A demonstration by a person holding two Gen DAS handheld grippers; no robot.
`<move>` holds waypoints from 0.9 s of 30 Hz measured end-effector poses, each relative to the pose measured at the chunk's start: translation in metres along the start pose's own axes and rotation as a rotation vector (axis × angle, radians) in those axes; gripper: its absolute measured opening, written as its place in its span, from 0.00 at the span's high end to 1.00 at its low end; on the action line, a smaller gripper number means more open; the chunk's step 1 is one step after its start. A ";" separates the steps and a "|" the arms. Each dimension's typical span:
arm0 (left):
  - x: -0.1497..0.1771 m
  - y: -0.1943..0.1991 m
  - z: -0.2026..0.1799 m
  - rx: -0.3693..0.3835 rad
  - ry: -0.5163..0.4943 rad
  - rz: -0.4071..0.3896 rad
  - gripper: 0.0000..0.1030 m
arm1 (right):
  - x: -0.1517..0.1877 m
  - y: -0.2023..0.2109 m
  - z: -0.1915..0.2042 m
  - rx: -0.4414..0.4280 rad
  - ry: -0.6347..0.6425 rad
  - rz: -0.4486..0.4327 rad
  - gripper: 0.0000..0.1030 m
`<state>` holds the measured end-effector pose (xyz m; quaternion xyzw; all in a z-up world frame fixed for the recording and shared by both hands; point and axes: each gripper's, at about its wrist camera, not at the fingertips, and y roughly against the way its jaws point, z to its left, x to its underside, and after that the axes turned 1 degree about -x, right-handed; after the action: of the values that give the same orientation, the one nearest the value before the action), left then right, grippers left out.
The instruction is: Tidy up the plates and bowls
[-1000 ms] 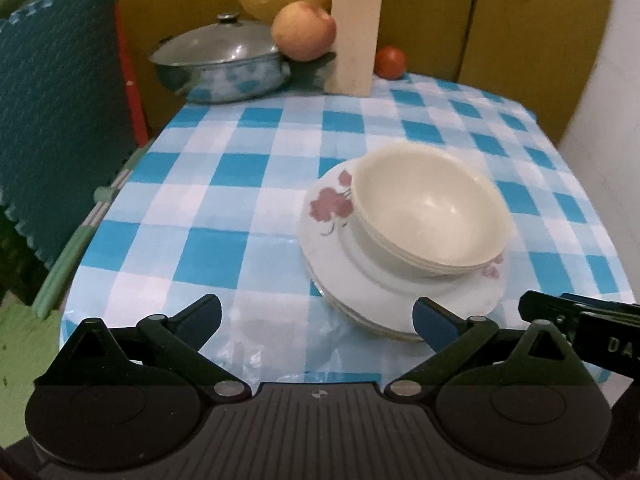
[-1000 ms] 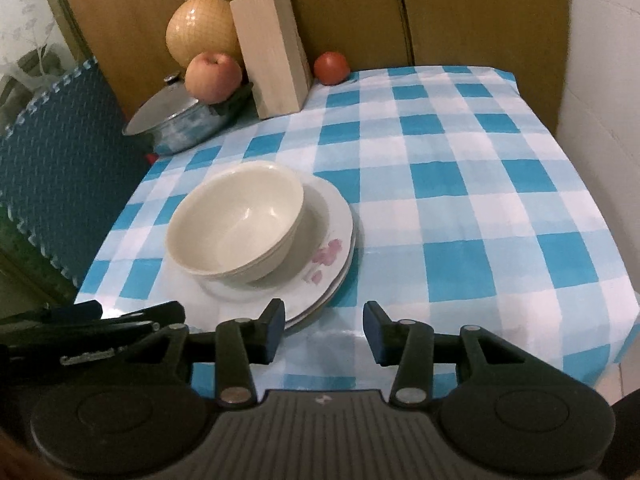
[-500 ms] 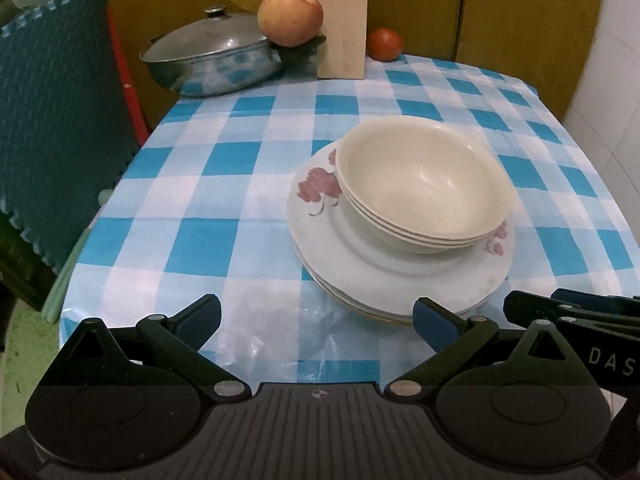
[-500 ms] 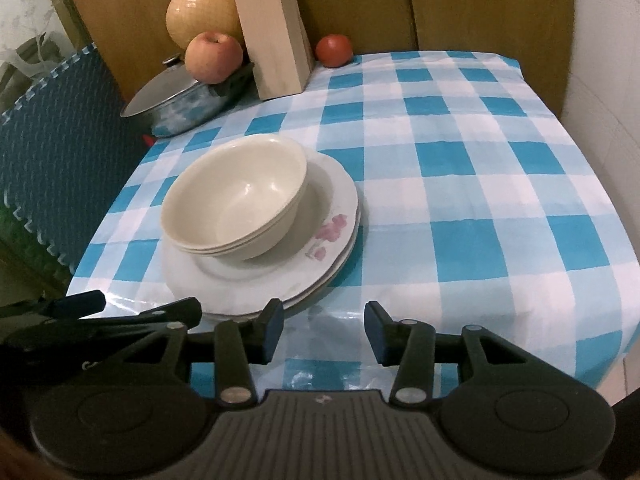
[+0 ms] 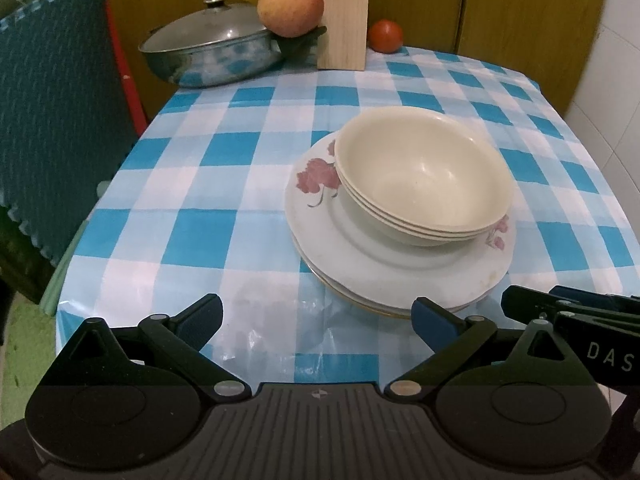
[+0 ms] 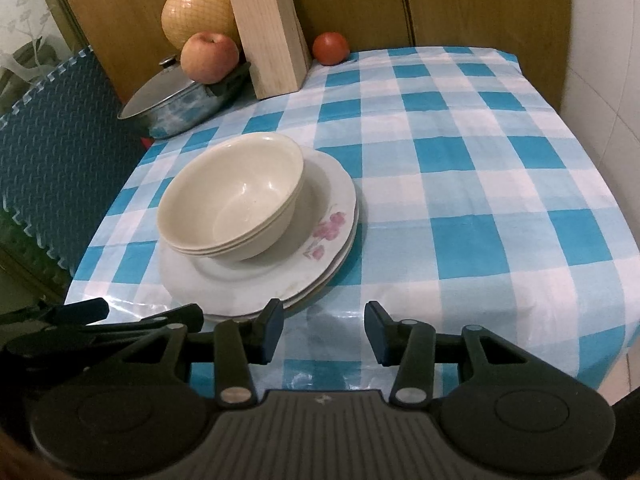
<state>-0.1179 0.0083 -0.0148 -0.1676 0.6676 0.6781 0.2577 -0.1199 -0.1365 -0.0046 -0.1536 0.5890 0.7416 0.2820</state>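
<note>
Grippers, left and right, tilt downward, jaws apart, beside stacked bowls.

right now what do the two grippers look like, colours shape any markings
Both are alike: the left gripper and right gripper have black linkage arms with silver pivot pins, dark blue pads on the fingertips, and a dark grey ribbed body with round caps. White letters "DAS" show on the right gripper's side in the left view. No cables or sleeves visible.
</note>
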 end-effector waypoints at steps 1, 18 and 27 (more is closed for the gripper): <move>0.000 0.000 0.000 0.000 0.001 0.001 0.01 | 0.000 -0.001 0.000 -0.001 0.000 0.001 0.58; 0.000 0.000 -0.003 -0.030 -0.026 0.017 0.01 | 0.002 -0.002 0.000 -0.014 -0.002 -0.001 0.58; -0.001 0.001 -0.004 -0.030 -0.026 0.015 0.01 | 0.003 -0.001 0.000 -0.019 -0.002 -0.006 0.58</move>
<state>-0.1184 0.0041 -0.0138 -0.1578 0.6551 0.6921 0.2588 -0.1213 -0.1357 -0.0072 -0.1573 0.5814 0.7464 0.2831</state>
